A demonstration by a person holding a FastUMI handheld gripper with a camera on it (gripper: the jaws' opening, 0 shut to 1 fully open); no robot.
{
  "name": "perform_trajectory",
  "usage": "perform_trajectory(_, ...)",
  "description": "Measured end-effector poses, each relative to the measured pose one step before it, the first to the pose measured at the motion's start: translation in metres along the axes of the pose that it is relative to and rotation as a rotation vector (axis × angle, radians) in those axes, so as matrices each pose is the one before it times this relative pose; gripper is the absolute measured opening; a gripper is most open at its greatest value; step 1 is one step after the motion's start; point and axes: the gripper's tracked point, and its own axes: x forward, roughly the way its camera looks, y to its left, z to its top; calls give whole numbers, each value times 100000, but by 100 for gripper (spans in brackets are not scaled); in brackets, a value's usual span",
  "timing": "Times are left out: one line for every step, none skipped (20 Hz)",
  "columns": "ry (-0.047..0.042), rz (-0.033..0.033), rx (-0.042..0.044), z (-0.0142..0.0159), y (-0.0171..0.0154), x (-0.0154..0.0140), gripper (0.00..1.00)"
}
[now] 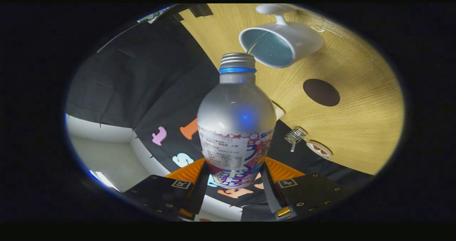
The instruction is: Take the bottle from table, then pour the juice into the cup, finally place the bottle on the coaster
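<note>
My gripper (pixel 233 180) is shut on the lower body of a silver metal bottle (pixel 237 116) with a printed label and a blue neck ring. The whole view is rolled over, so the bottle is tipped toward the table. Its open threaded mouth (pixel 237 58) sits right at the rim of a white cup (pixel 281 43) with a light blue inside. A thin stream runs from the mouth into the cup. A dark brown round coaster (pixel 321 92) lies on the wooden table (pixel 356 127), beside the cup and beyond the fingers.
At the table's edge near the booth wall sit a small metal strainer-like piece (pixel 295 137) and a small white round dish (pixel 319 150). A white saucer-like thing (pixel 272 8) lies behind the cup's handle.
</note>
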Motion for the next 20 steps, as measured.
perform_trajectory(450,1385,1470,-59,270,-5,72)
perform_trajectory(-42,417,311,-34,145,-133,72)
perform_trajectory(272,102,-136,-73,-15,-15,72)
perform_trajectory(538,853,633,-68,198,-85,72)
perform_trajectory(0,628,833,-8,144,20,72)
perform_trajectory(-131,536,619,6,61,-57,72)
perform_trajectory(12,490,669,-5,3,-47,72)
perform_trajectory(-256,634,1215,-35,236,52,72)
perform_trajectory(-1078,811,1284,191,196,45,72)
perform_trajectory(-428,236,716,84,8,38,72)
perform_trajectory(-464,-211,122,61,-1,-70,72)
perform_trajectory(-562,208,464,72,7,100,72)
perform_trajectory(15,201,466,42,-10,19,72)
perform_trajectory(207,485,479,-113,48,-118,72)
perform_trajectory(475,546,925,-132,-3,8,72)
perform_trajectory(446,354,910,21,20,-143,72)
perform_trajectory(-130,-257,-95,58,-112,32,72)
perform_trajectory(138,29,-149,-35,-40,-48,72)
perform_trajectory(-289,-143,-167,-5,-91,63,72)
perform_trajectory(55,-19,-289,41,39,-12,72)
